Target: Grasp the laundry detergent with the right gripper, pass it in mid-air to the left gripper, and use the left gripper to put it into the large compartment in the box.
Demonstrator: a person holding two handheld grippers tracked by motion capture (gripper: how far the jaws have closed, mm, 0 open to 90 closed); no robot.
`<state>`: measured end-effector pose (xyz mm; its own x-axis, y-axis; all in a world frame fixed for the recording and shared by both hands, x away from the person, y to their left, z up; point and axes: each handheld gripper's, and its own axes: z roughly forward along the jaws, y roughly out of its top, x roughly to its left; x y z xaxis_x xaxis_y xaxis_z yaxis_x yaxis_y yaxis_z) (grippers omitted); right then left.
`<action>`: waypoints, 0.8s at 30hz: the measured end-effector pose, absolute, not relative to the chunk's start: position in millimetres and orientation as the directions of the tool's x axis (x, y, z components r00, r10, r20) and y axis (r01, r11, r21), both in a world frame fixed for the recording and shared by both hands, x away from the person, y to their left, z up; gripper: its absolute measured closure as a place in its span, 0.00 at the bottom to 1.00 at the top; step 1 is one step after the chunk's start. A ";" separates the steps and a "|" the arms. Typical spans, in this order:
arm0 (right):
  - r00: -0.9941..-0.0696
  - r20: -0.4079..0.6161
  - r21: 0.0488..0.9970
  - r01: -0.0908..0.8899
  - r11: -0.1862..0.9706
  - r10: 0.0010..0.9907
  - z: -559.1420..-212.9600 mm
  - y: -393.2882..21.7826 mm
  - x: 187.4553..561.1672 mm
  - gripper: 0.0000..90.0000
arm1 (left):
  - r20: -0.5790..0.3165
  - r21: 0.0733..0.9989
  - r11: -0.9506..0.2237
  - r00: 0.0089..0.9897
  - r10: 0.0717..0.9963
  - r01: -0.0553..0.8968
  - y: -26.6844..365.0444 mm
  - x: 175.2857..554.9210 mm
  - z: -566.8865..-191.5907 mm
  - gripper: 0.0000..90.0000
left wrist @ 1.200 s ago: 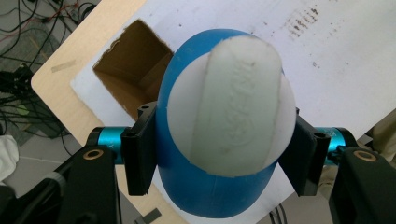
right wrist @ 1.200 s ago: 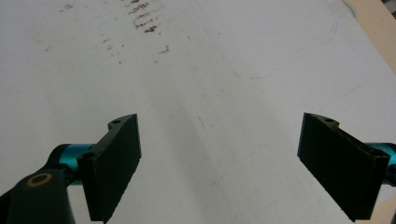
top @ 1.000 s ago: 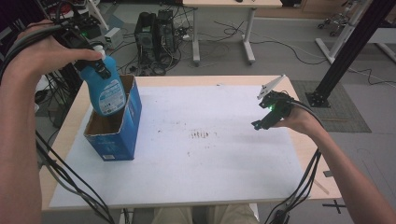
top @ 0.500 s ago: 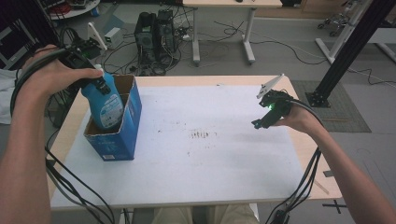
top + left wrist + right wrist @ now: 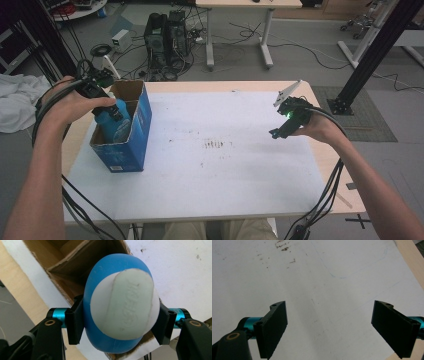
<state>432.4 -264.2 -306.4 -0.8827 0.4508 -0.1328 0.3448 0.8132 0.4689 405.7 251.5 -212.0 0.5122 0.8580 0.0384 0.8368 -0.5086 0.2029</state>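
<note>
A blue bottle (image 5: 114, 123) with a pale cap sits partly down inside an open blue cardboard box (image 5: 135, 135) at the table's left. My left gripper (image 5: 102, 102) is shut on its upper part. In the left gripper view the bottle (image 5: 120, 305) is seen cap-first, pressed between both black pads (image 5: 75, 325), with the box's brown inside (image 5: 67, 260) behind it. My right gripper (image 5: 282, 127) hovers over the table's right side, open, nothing between its fingers. In the right gripper view the right gripper (image 5: 329, 330) looks down at bare white tabletop.
The white tabletop (image 5: 210, 165) has a patch of brown specks (image 5: 215, 145) near its middle. A wooden border (image 5: 330, 165) runs along the table's right edge. Cables trail from both hands over the front edge. Computers and desk legs stand on the floor beyond the table.
My left gripper has come down with the blue bottle, which now sits lower inside the blue box. The right gripper has stayed in place.
</note>
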 end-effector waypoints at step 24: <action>-0.881 -0.180 0.423 0.333 0.843 0.438 -309.8 -257.9 428.0 0.14 | 0.051 0.164 -0.562 0.562 0.826 0.811 250.1 406.3 -258.9 0.41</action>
<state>428.0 -257.9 -309.8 -0.8806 0.4384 -0.1799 0.3331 0.8427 0.4229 406.3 250.1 -258.9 0.5619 0.8256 0.0514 0.8108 -0.5620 0.1636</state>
